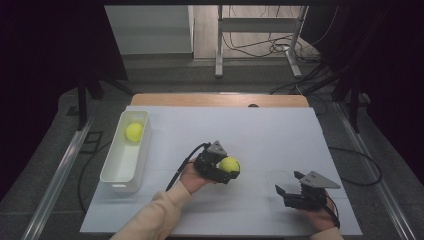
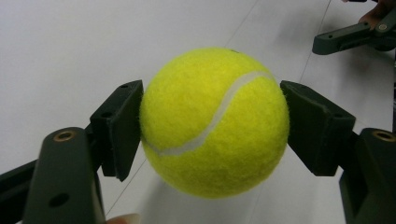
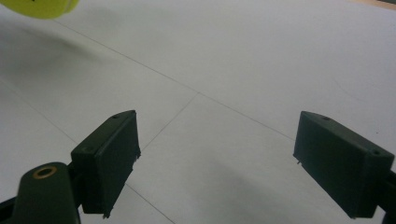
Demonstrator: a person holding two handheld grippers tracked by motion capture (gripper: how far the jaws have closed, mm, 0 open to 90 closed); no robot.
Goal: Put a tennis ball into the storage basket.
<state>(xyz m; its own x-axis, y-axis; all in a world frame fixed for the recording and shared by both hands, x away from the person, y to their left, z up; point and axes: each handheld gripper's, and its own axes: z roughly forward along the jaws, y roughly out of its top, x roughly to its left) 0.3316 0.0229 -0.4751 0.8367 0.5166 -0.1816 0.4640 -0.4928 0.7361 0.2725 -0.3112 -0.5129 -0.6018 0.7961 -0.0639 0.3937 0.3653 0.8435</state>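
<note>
— How did we hold our hands?
— Our left gripper (image 1: 226, 169) pinched one tennis ball (image 1: 230, 164) right of the white bin (image 1: 114, 175); our right gripper (image 1: 289, 184) rested farther right, jaws spread.
— Balls counted?
— Two; the second ball (image 1: 134, 131) lay inside that bin.

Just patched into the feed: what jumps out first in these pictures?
The bright yellow tennis ball clamped between the pads of the left gripper, near the middle of the white table. A second tennis ball lies at the far end of the white bin on the table's left side. The right gripper sits near the front right with open, empty jaws.
</note>
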